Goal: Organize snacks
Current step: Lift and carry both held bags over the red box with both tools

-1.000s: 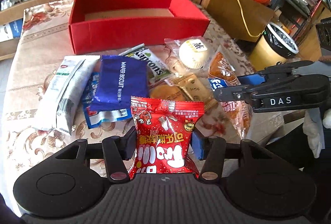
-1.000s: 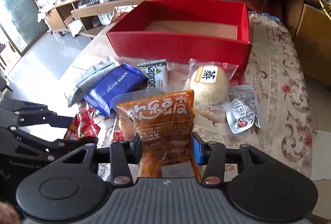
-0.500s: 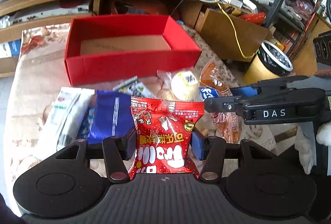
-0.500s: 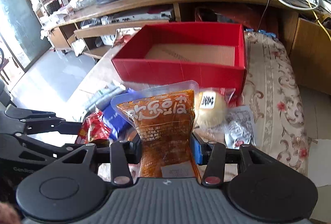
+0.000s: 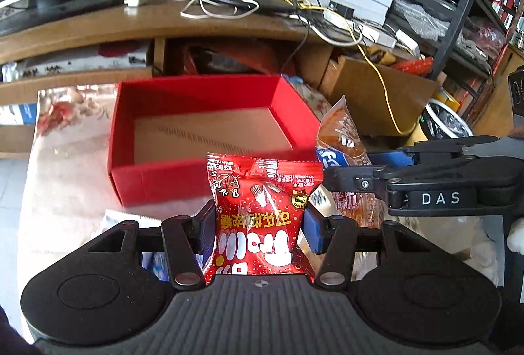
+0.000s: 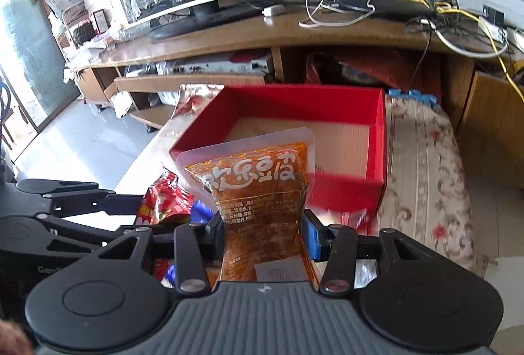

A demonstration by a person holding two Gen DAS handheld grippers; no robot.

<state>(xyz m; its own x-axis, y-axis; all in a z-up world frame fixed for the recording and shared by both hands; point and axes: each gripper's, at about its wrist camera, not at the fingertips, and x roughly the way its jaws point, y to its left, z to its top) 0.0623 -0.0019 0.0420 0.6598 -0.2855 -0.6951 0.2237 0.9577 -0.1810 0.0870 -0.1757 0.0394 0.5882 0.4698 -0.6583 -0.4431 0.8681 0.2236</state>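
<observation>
Left-wrist view: the left gripper (image 5: pixel 258 232) was clamped on a glossy red foil snack packet printed with white characters (image 5: pixel 262 217), both pads pressed against its sides, the packet standing upright between them. Beyond it lay the open, shallow red cardboard box with a bare tan floor (image 5: pixel 209 132), resting on a table covered by a pale floral cloth (image 5: pixel 65 165). At the right of this view the right gripper (image 5: pixel 330 171) appeared side-on, carrying an orange snack pouch with a clear sealed border (image 5: pixel 344 132) near the box's right corner.

Right-wrist view: the right gripper (image 6: pixel 263 232) was closed on that pouch (image 6: pixel 258 188), pinching it at its waist so that the top stood upright before the box's (image 6: pixel 344 191) near wall. The left gripper's black linkage and the red packet (image 6: pixel 163 201) appeared at the lower left. A wooden media unit bearing a monitor and tangled cables (image 6: pixel 294 30) stood behind the table (image 6: pixel 425 175).
</observation>
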